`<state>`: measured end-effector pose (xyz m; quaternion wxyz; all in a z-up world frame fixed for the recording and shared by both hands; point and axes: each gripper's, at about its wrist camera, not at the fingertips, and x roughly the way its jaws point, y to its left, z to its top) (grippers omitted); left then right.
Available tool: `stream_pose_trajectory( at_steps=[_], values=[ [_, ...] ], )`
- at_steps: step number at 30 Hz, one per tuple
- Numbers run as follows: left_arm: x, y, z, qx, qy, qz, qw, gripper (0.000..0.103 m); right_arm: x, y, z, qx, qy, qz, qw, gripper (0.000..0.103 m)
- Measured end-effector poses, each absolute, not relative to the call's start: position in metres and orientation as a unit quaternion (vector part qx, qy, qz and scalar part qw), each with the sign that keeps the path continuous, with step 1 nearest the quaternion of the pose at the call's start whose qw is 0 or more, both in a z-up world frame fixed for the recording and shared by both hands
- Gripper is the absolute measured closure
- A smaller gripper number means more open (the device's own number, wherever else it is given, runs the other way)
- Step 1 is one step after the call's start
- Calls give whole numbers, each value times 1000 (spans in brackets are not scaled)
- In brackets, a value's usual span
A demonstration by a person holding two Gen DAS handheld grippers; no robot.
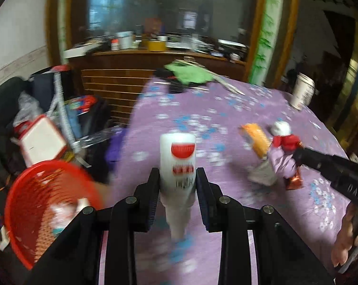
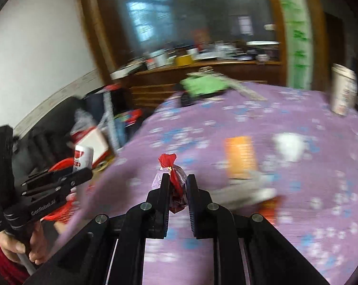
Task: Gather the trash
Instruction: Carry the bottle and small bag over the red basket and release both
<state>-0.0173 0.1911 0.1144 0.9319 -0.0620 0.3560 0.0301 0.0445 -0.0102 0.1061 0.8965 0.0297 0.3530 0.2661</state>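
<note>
A lived-in home: floral purple tablecloth [image 1: 226, 118], cluttered wooden sideboard [image 1: 155, 57], large mirror [image 1: 155, 7] above.

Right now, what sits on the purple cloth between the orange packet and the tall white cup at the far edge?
Just a crumpled white wad, beside the orange packet. Past it, bare flowered cloth runs to the white cup. The right claw's view shows this best.

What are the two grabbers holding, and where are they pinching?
Left gripper pinches a white bottle near its neck. Right gripper pinches a red wrapper around its middle.
</note>
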Motion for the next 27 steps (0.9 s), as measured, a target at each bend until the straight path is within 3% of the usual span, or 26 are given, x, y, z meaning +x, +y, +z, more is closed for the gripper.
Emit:
stream_pose_trajectory(
  at_steps=[10, 13, 15, 17, 20, 23, 27],
  values=[
    [-80, 330, 103, -105, 353, 143, 919, 74, 10, 172, 108, -49, 356, 394, 846, 88],
    [-85, 354, 92, -122, 364, 158, 910, 74, 13, 211, 102, -51, 368, 413, 832, 79],
    [-86, 363, 87, -129, 369, 169, 905, 61, 17, 225, 94, -52, 386, 412, 824, 43],
    [-91, 359, 88, -126, 358, 170, 909, 36, 18, 214, 95, -41, 375, 399, 836, 41],
    [-94, 334, 96, -97, 336, 165, 922, 21, 19, 178, 104, -37, 353, 370, 859, 35],
    [-87, 299, 108, -80, 328, 145, 930, 12, 15, 137, 112, -31, 339, 341, 876, 26],
    [-77, 253, 118, -69, 309, 126, 940, 7, 3, 81, 120, -26, 322, 304, 896, 19]
  ],
)
